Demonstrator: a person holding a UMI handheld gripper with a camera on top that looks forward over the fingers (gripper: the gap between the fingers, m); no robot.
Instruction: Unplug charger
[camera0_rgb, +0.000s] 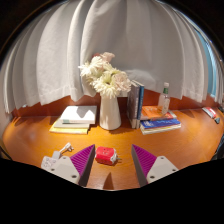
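Note:
A small red charger (103, 155) with a white part at its right end lies on the wooden table (30, 135). It is between my two fingers, closer to the left pad, with a gap at either side. My gripper (113, 150) is open and low over the table, with purple pads (84, 163) on the inner faces. A white block (47, 160) with a pink piece (65, 149) on it, perhaps a power strip, lies just left of the left finger. I see no cable.
Beyond the fingers stands a white vase (110, 110) of white flowers (105, 78). A stack of books (73, 118) lies to its left. To its right are upright books (135, 105), a flat book (158, 122) and a bottle (165, 97). White curtains hang behind.

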